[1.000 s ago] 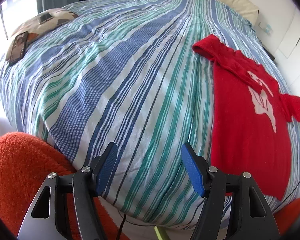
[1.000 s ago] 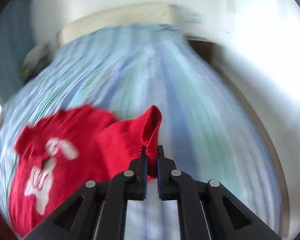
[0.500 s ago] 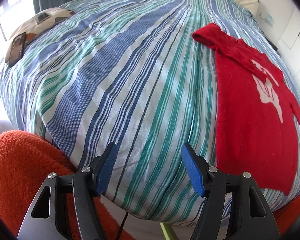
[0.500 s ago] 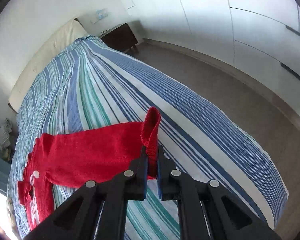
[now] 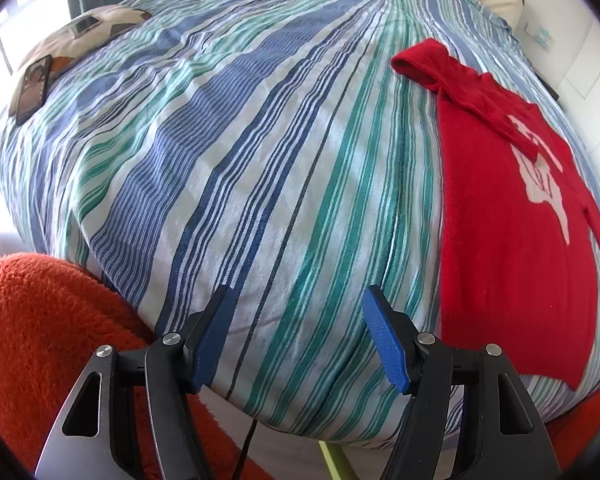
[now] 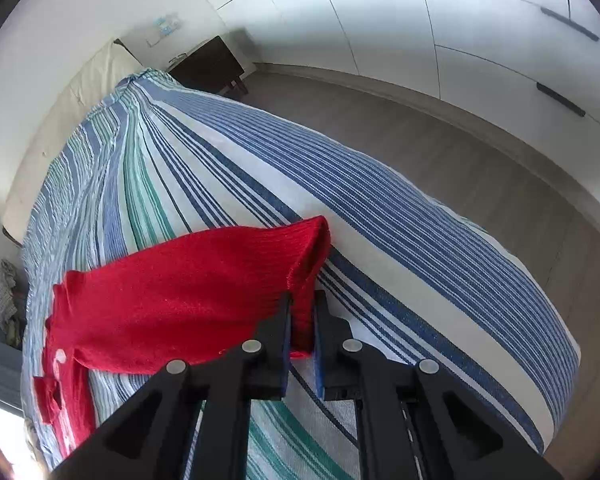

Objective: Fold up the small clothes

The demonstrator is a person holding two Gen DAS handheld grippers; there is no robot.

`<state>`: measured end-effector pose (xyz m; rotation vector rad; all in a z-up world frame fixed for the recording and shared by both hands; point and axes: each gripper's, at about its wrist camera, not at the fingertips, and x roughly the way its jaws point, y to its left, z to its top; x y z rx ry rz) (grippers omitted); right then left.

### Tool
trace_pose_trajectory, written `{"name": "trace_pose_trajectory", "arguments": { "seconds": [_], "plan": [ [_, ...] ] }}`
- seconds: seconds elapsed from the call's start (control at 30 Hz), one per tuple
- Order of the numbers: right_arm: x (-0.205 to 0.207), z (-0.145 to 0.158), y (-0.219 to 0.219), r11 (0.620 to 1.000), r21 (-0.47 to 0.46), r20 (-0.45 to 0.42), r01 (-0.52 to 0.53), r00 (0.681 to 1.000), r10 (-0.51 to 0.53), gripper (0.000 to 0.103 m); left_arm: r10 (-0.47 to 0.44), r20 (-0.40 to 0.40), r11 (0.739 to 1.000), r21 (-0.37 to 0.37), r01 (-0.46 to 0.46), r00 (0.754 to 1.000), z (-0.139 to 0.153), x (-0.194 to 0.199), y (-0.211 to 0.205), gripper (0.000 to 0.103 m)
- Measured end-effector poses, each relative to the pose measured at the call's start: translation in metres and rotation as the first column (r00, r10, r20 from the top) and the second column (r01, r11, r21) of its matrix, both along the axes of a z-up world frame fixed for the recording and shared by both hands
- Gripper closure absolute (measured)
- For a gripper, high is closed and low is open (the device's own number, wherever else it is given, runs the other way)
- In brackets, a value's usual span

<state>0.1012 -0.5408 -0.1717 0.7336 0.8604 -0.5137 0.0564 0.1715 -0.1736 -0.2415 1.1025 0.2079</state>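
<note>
Sweater of soft, light red knit lies spread on the striped bed. Right gripper jaws pinch its limp sleeve cuff; left gripper jaws gape empty nearby. Hem corners look easiest to grasp.

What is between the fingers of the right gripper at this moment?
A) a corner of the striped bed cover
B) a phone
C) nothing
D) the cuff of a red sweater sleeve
D: in the right wrist view the right gripper is shut on the cuff of the red sweater, whose sleeve stretches back over the striped bed cover.
</note>
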Motion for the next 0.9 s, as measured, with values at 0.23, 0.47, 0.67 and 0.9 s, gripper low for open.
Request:
{"name": "trace_pose_trajectory", "arguments": {
  "seconds": [0.23, 0.47, 0.67, 0.9],
  "plan": [
    [-0.030, 0.021, -0.009, 0.989, -0.039, 0.058, 0.140, 0.989, -0.138, 0.088, -0.001, -0.003, 1.000, 0.002, 0.001, 1.000, -0.001, 0.000, 0.001, 0.034],
    [0.005, 0.029, 0.013, 0.995, -0.017, 0.079, -0.101, 0.992, 0.102, 0.087, -0.023, -0.020, 0.999, 0.042, 0.023, 1.000, -0.003, 0.002, -0.005, 0.033],
    [-0.005, 0.029, 0.015, 0.998, -0.067, -0.025, -0.021, 1.000, 0.019, 0.087, -0.087, 0.050, 0.993, 0.087, 0.083, 0.995, 0.054, 0.003, -0.019, 0.033],
    [-0.033, 0.088, 0.093, 0.930, -0.212, 0.031, -0.299, 0.950, 0.312, 0.062, -0.439, 0.282, 0.899, 0.135, 0.418, 0.853, 0.145, 0.081, -0.111, 0.012]
  ]
}}
